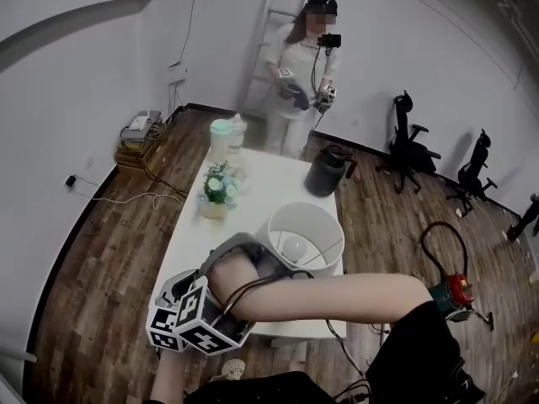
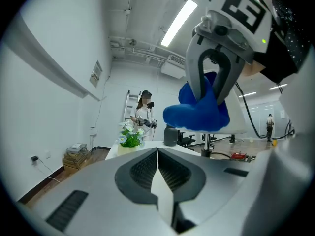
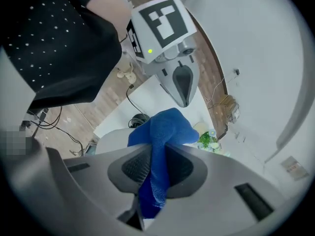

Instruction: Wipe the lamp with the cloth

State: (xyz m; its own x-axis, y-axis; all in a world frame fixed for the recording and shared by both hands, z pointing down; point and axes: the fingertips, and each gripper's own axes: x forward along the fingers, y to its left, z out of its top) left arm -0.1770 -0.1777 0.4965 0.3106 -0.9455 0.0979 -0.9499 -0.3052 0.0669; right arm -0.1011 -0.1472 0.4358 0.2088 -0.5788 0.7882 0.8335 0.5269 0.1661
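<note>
Our right gripper (image 3: 153, 178) pinches a blue cloth (image 3: 165, 129) between its ribbed black pads. The cloth is nubbly terry and bunches into a soft lump beyond the jaws. Our left gripper (image 2: 157, 178) has its jaws pressed together on nothing. Only the head view lets us look into the lamp (image 1: 324, 225): a white drum shade, open on top, with a round bulb (image 1: 295, 247) inside, at the near end of the white table (image 1: 253, 179). That view hides the cloth. Our bare forearm (image 1: 337, 297) stretches from right to left along the near side of the shade.
</note>
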